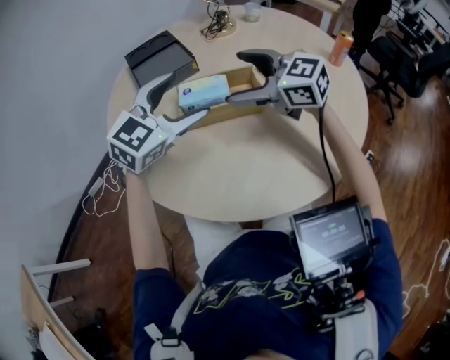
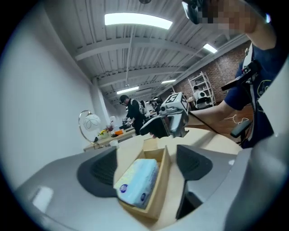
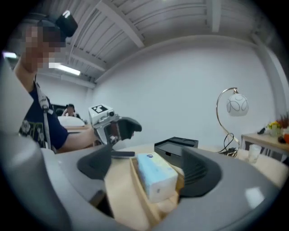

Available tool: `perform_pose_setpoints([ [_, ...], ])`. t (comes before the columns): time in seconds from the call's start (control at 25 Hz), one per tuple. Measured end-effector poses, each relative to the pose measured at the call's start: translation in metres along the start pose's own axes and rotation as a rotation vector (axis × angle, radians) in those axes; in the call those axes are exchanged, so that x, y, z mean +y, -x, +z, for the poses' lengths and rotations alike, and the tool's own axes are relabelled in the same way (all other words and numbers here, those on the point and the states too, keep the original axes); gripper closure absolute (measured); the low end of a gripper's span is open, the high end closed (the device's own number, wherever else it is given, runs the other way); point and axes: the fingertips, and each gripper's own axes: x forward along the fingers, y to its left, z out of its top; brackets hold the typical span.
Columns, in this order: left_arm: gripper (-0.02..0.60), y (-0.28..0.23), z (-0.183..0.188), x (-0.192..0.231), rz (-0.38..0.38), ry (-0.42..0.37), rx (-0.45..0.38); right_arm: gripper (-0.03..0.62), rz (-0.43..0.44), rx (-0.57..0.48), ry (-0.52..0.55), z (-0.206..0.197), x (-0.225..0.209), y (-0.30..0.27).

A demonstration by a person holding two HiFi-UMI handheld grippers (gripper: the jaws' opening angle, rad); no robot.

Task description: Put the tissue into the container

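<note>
A light-blue tissue pack [image 1: 202, 93] lies in the left end of a shallow wooden container [image 1: 242, 81] on the round table [image 1: 239, 169]. My left gripper [image 1: 184, 97] stands open, its fingers straddling the container's left end and the pack. My right gripper [image 1: 238, 76] is open too, with one finger on each side of the container's right end. In the left gripper view the pack [image 2: 137, 182] rests inside the container [image 2: 161, 182], apart from both pads, and the right gripper [image 2: 169, 118] faces it. In the right gripper view the pack [image 3: 156, 173] lies between the spread fingers.
A black box [image 1: 160, 56] stands just behind the container at the table's back left. A tangled cable [image 1: 218, 21] and a cup [image 1: 252, 10] sit at the far edge, an orange can [image 1: 341, 48] at the right rim. A wall lies to the left.
</note>
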Motion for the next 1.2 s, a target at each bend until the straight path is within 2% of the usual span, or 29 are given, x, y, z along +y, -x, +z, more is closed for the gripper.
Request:
perform_pose_setpoints([
  [0.04, 0.254, 0.003, 0.009, -0.015, -0.025, -0.007, -0.022, 0.244, -0.004, -0.056, -0.047, 0.005, 0.009, 0.006],
  [0.08, 0.527, 0.006, 0.02, -0.029, -0.049, 0.001, -0.062, 0.537, -0.009, -0.12, -0.088, 0.01, 0.018, 0.013],
  [0.12, 0.577, 0.008, 0.032, -0.04, -0.071, 0.024, -0.115, 0.592, -0.02, -0.181, -0.113, 0.015, 0.026, 0.02],
  [0.2, 0.578, 0.012, 0.047, -0.053, -0.106, 0.088, -0.206, 0.592, -0.037, -0.229, -0.108, 0.018, 0.04, 0.026],
  [0.28, 0.578, 0.014, 0.052, -0.059, -0.118, 0.138, -0.251, 0.592, -0.033, -0.193, -0.065, 0.014, 0.051, 0.022],
  [0.6, 0.578, 0.004, 0.028, -0.084, -0.141, 0.277, -0.269, 0.592, 0.018, -0.165, -0.064, -0.011, 0.08, 0.018],
  [0.88, 0.578, -0.021, -0.021, -0.113, -0.192, 0.376, -0.225, 0.592, 0.053, -0.144, -0.105, -0.062, 0.095, 0.007],
  [0.96, 0.578, -0.028, -0.044, -0.119, -0.196, 0.417, -0.2, 0.592, 0.026, -0.069, -0.125, -0.087, 0.094, 0.001],
  [1.04, 0.578, -0.032, -0.058, -0.122, -0.177, 0.405, -0.165, 0.592, -0.008, -0.005, -0.102, -0.099, 0.092, -0.004],
  [1.2, 0.578, -0.031, -0.06, -0.122, -0.162, 0.382, -0.149, 0.592, 0.015, -0.043, -0.079, -0.096, 0.094, -0.002],
])
